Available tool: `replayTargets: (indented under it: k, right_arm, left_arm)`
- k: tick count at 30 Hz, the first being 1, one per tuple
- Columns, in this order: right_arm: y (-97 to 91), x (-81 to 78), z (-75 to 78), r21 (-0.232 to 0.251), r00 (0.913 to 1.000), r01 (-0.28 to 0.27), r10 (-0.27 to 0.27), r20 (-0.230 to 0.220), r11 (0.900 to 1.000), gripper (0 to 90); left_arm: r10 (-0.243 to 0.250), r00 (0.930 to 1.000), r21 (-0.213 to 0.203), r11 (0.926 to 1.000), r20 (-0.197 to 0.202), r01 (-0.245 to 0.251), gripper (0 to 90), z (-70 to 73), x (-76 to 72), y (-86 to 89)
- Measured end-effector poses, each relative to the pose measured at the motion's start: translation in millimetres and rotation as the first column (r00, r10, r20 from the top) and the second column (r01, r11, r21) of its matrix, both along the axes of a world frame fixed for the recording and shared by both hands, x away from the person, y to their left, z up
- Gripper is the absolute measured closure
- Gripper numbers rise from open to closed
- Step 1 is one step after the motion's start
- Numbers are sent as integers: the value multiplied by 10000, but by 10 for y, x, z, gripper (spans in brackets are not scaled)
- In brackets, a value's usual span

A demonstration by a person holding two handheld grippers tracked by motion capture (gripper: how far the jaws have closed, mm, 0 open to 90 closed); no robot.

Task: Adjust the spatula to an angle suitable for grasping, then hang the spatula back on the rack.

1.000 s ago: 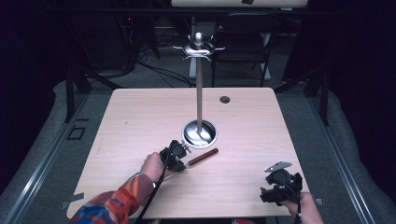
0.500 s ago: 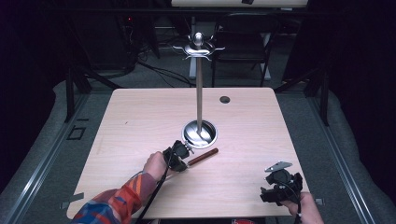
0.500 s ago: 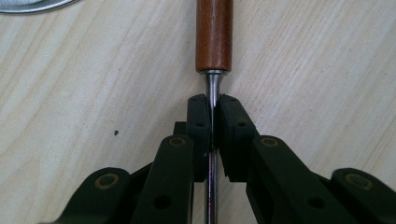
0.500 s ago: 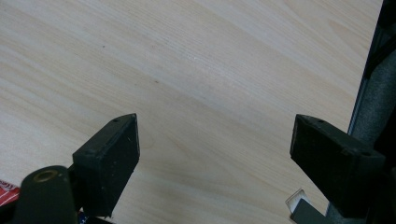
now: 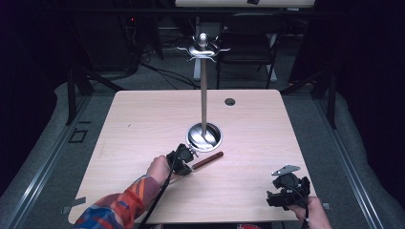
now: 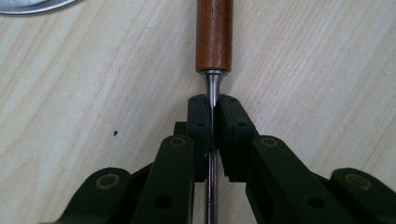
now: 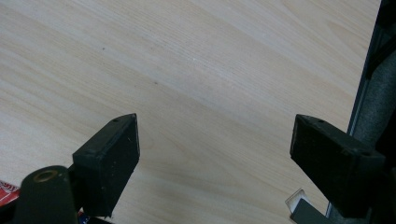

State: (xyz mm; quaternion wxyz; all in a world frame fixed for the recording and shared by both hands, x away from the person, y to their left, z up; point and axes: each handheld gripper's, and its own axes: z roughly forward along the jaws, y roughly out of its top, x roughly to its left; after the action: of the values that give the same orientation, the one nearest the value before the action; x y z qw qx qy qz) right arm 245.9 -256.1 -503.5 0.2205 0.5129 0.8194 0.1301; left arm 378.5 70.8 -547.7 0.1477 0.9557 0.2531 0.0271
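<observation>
Utensil [image 5: 206, 161] with a brown wooden handle and a thin metal shank lies flat on the wooden table [image 5: 143, 124], at about the 6 o'clock side of the round metal base [image 5: 204, 136] of the tall stand [image 5: 203, 90]. Left gripper [image 6: 213, 122] is clamped on the metal shank just below the handle; in the left gripper view the two black pads press against the shank from both sides, handle pointing to 12 o'clock. The jaws have just been closing on it. In the high view the left gripper [image 5: 184, 157] sits at the utensil's lower-left end. Right gripper [image 5: 286, 188] rests near the table's 5 o'clock corner, well apart from the utensil, jaws wide apart over bare wood.
</observation>
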Motion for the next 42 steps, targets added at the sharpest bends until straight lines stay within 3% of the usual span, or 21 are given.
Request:
replayTargets:
  k: [13,21,33,42]
  right_arm:
    - [7,-1,-5,0,10000,-19,19,-26,10000,154]
    - [10,-5,-1,-83,10000,-93,93,-34,9999,154]
    - [5,-10,-1,-130,9999,-108,107,-51,9999,154]
    - [8,-9,-1,-126,9999,-135,134,-90,9998,154]
  left_arm:
    - [-3,10000,71,10000,78,2,837,2,-9,-4]
    - [-77,9995,-214,9997,293,84,836,63,-48,37]
    - [199,9983,-630,9979,549,-165,836,148,-73,137]
    - [222,9981,-581,9981,575,-188,837,201,-100,188]
